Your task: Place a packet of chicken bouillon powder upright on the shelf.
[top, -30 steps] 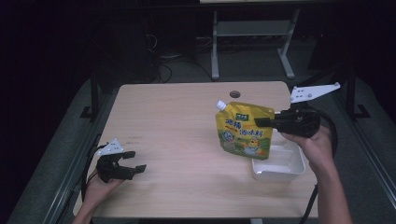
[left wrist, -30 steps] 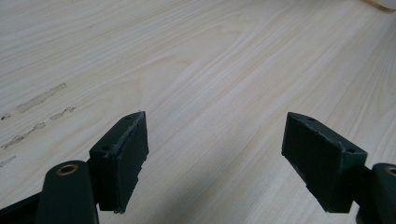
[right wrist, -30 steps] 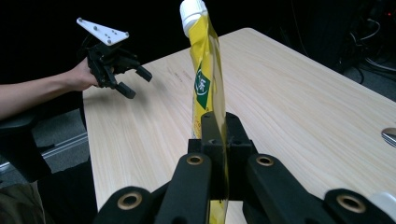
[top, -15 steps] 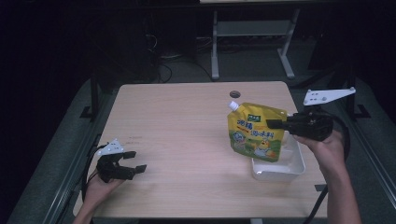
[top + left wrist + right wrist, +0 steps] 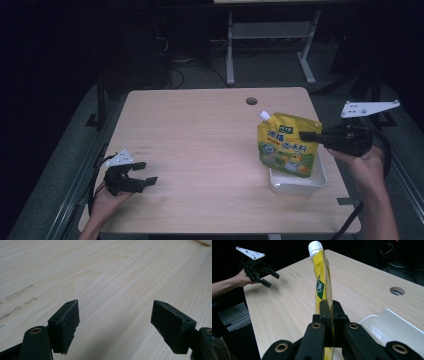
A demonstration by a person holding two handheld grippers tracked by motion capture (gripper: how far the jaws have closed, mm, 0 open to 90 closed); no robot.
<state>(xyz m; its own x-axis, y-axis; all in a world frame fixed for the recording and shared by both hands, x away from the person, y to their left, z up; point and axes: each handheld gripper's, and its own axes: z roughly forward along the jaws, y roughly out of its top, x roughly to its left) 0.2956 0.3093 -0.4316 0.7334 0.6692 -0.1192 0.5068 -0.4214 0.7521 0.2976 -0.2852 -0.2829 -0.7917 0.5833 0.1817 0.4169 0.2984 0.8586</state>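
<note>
A yellow spouted pouch [image 5: 287, 145] with a white cap hangs upright over a white tray [image 5: 299, 184] at the table's right front. My right gripper [image 5: 305, 135] is shut on the pouch's right edge. In the right gripper view its jaws pinch the thin pouch [image 5: 323, 285] edge-on, with the tray [image 5: 387, 327] below and to the right. My left gripper [image 5: 146, 172] rests open near the table's front left corner, nothing between its fingers [image 5: 65, 323]. That same left gripper [image 5: 270, 277] also appears far off in the right gripper view, held by a hand.
The wooden table [image 5: 200, 140] has a round cable hole [image 5: 251, 101] near its far edge. A metal frame [image 5: 270, 35] stands on the dark floor behind. Bare wood lies between the two grippers.
My right gripper has carried the pouch to the right and slightly down, so that it now hangs over the white tray. The left gripper has stayed where it was.
</note>
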